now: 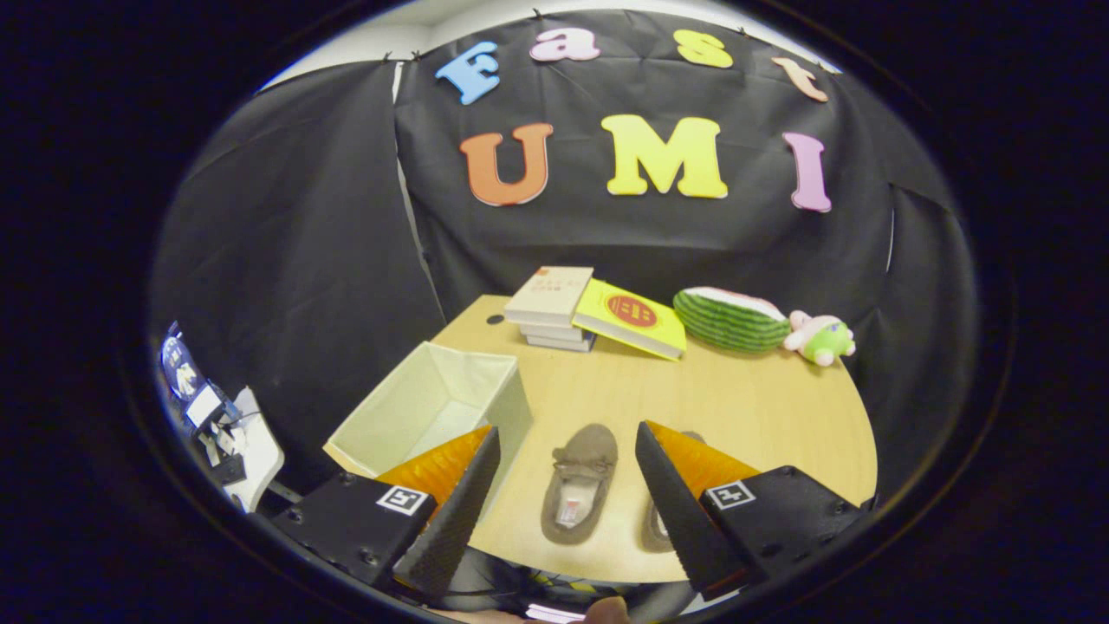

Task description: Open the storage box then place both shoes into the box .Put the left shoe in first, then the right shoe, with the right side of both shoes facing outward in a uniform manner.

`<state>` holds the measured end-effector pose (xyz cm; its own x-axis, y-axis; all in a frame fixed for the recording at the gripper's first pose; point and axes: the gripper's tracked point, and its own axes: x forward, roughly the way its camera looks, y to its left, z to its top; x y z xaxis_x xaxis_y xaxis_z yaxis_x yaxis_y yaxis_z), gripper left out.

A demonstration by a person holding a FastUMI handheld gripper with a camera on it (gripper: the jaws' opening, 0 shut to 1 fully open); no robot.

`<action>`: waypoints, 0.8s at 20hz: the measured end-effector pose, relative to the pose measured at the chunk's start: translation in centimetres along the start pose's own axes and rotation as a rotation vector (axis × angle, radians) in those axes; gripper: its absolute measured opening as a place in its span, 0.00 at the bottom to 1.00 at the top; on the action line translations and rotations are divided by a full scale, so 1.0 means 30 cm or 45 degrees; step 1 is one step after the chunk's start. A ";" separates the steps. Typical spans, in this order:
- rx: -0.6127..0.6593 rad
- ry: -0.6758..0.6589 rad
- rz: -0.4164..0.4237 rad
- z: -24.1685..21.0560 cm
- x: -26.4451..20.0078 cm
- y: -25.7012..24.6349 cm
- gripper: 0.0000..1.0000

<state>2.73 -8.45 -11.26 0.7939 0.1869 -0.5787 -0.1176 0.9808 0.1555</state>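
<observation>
Two brown slip-on shoes lying toes-away on the desk (762,407), side by side and just apart. Left shoe (579,485) sitting in the gap between the fingers of the hand-held gripper (567,472), fully showing, with a soft suede-like upper, a small bow across the vamp and a pale insole carrying a light tag with a red mark too small for reading. Right shoe (656,524) lying at 3 o'clock of the first, mostly hiding behind the right finger, only its heel part and a bit of toe peeking out. Hand-held gripper hovering with fingers spread wide, pressing on nothing, touching neither shoe.

Storage box (433,407) standing at 10 o'clock of the left shoe, a cream fabric box, already lying open at the top, holding nothing visible inside, its near corner hiding behind the left finger.

Further off, at 12 o'clock beyond the shoes, a stack of pale books (550,308) resting near the far edge of the desk, with a yellow book (631,317) leaning against it and bearing a round red emblem whose writing is too blurred for reading. At 1 o'clock, a watermelon-shaped plush (729,319), and just beside it at its 3 o'clock a small pink-and-green plush toy (821,336).
</observation>
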 end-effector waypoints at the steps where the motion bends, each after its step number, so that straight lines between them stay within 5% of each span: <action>1: 0.013 0.051 0.000 -0.041 0.031 -0.018 1.00; 16: 0.274 0.656 0.026 -0.511 0.406 -0.123 1.00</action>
<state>3.69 -8.95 -31.16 0.3917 0.2614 -0.8822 0.0375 0.9535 0.2992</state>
